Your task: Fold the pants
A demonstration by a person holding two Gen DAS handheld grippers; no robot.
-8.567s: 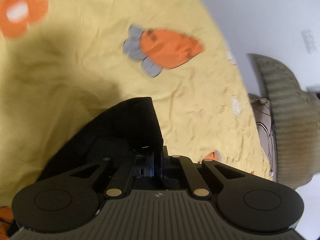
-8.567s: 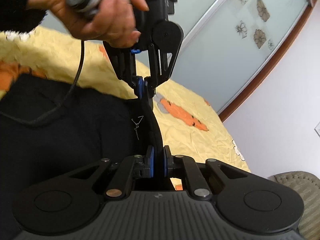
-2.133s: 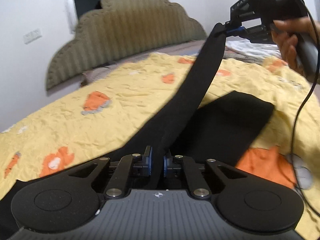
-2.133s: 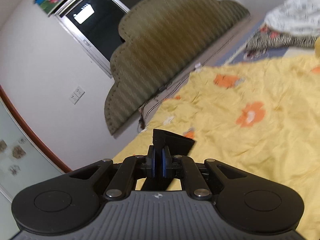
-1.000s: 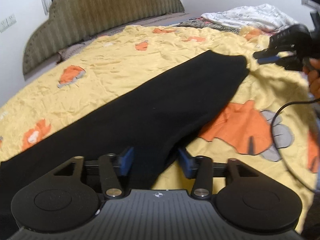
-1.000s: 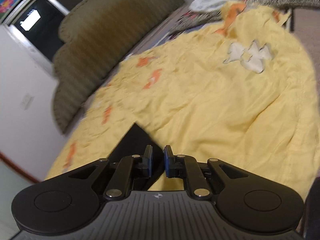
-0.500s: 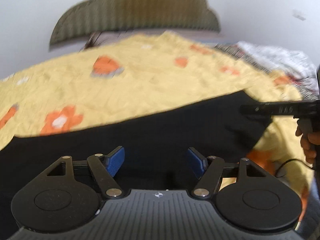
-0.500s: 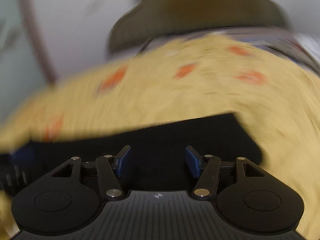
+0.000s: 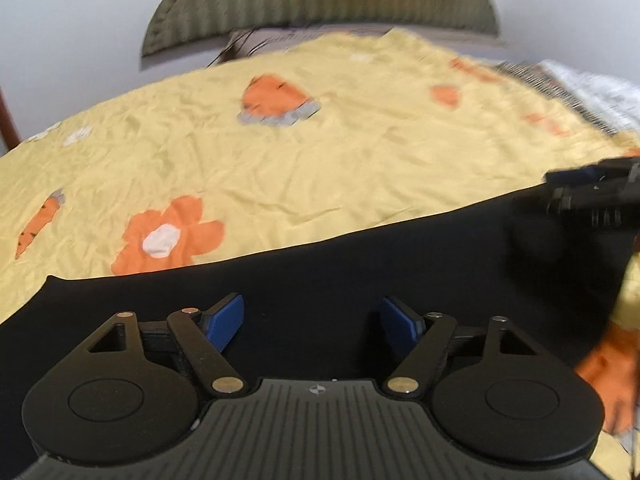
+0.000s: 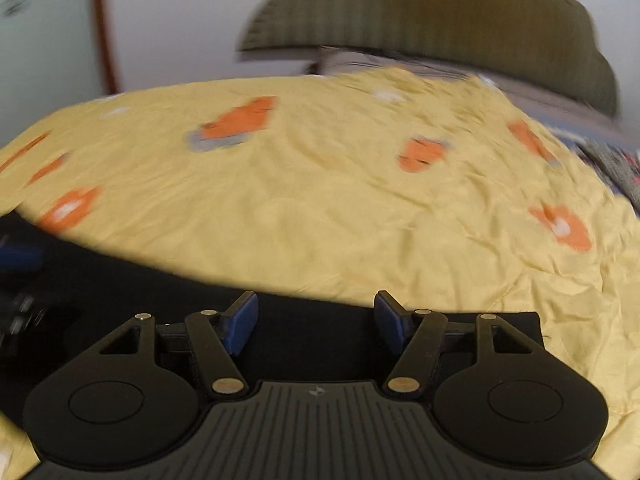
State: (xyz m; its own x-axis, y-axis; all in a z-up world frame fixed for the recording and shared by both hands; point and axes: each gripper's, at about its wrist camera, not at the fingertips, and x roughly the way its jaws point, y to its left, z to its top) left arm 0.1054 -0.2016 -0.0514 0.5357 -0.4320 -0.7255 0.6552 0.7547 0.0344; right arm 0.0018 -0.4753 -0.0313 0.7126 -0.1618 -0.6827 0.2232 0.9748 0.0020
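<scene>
Black pants (image 9: pixel 360 264) lie flat in a long strip across a yellow bedspread (image 9: pixel 280 152) printed with orange flowers and carrots. In the left wrist view my left gripper (image 9: pixel 314 318) hovers over the middle of the strip, its jaws opening, blue pads apart and nothing between them. The right gripper (image 9: pixel 592 196) shows blurred at the right edge, over the pants' far end. In the right wrist view my right gripper (image 10: pixel 316 314) stands over the pants (image 10: pixel 312 344) near their upper edge, jaws opening and holding nothing. The left gripper's blue pad (image 10: pixel 20 258) shows at the left.
A green padded headboard (image 9: pixel 320 4) stands at the far end of the bed against a white wall. Patterned bedding (image 9: pixel 580 92) is heaped at the far right. A reddish door frame (image 10: pixel 104 28) runs up the wall on the left. The bedspread beyond the pants is wrinkled.
Both grippers let go of the pants, opened wide and swung round to face the headboard. The raised leg now lies flat on the bed.
</scene>
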